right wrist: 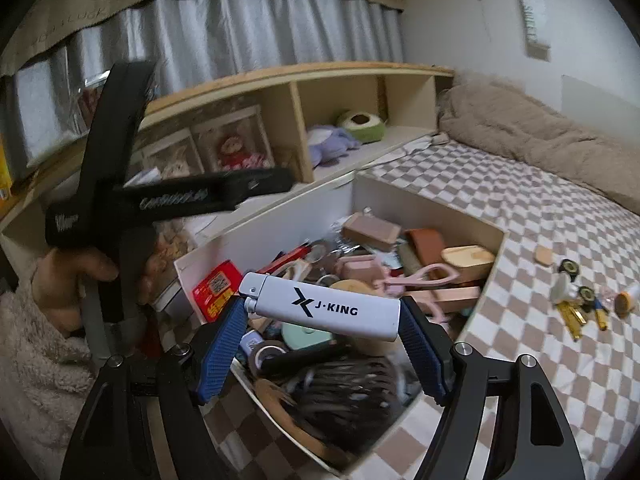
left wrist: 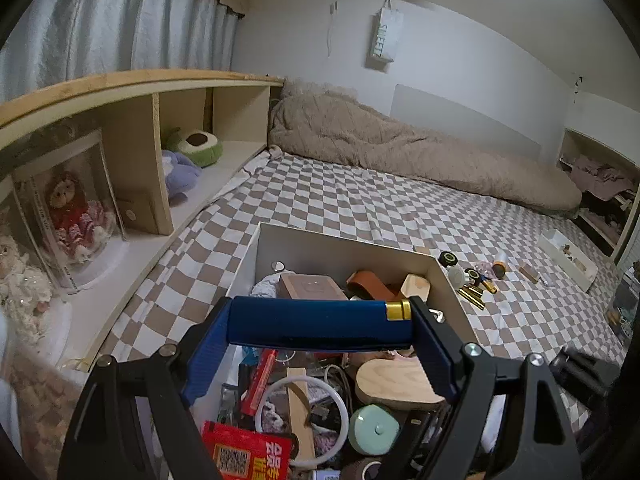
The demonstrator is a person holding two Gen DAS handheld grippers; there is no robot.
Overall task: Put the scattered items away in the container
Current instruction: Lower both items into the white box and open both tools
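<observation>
Your left gripper (left wrist: 320, 330) pinches a dark blue tube with a gold end (left wrist: 320, 325) crosswise between its blue pads, held above the white box (left wrist: 344, 246). Your right gripper (right wrist: 322, 316) pinches a white J-KING lighter (right wrist: 324, 311) end to end, tilted, over the same box (right wrist: 420, 204). Box contents: red packet (left wrist: 246, 454), white ring (left wrist: 300, 420), wooden pieces, mint round case (left wrist: 374, 427), pink scissors (right wrist: 420, 274). Loose on the checkered bedsheet (left wrist: 360, 200), beside the box: gold batteries (left wrist: 472, 294), black caps, small bottle (left wrist: 500, 266)
</observation>
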